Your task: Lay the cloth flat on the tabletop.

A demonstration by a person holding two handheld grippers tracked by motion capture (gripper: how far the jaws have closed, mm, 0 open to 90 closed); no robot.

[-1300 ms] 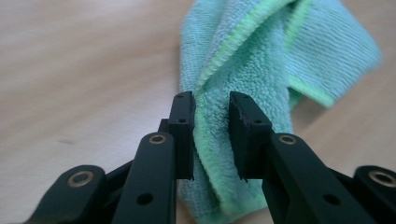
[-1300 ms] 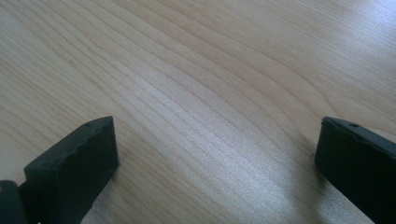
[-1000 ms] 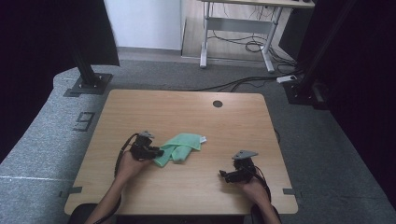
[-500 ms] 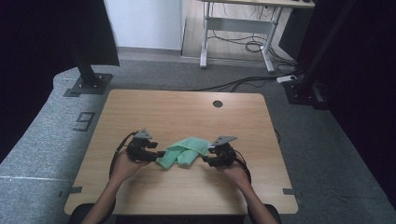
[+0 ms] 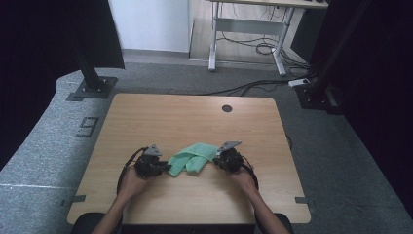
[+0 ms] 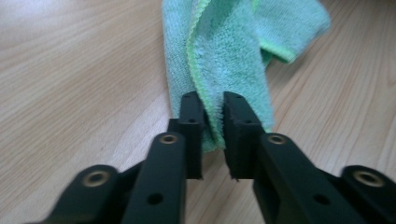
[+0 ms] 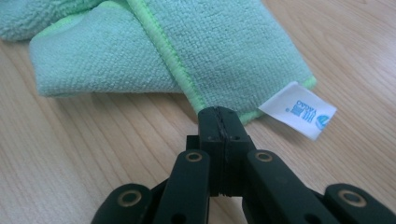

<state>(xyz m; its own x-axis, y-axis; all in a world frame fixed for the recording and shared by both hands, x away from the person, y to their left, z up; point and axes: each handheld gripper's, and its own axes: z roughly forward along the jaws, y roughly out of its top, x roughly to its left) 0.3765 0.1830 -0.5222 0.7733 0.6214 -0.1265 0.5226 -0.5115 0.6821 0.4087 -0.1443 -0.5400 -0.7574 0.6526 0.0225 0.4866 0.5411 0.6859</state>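
A green microfibre cloth lies bunched on the wooden table, near the front. My left gripper is at the cloth's left end. In the left gripper view its jaws have just been closing and pinch a fold of the cloth. My right gripper is at the cloth's right end. In the right gripper view its jaws have just closed tight together on the hemmed edge of the cloth, beside a white label.
A round cable hole sits at the table's far edge. Black stand bases rest on the grey floor at the left and right. A white desk frame and cables lie beyond.
The right hand has moved left from the table's front right to the cloth's right end and shut there. The left gripper has shifted slightly toward the person and closed on the cloth.
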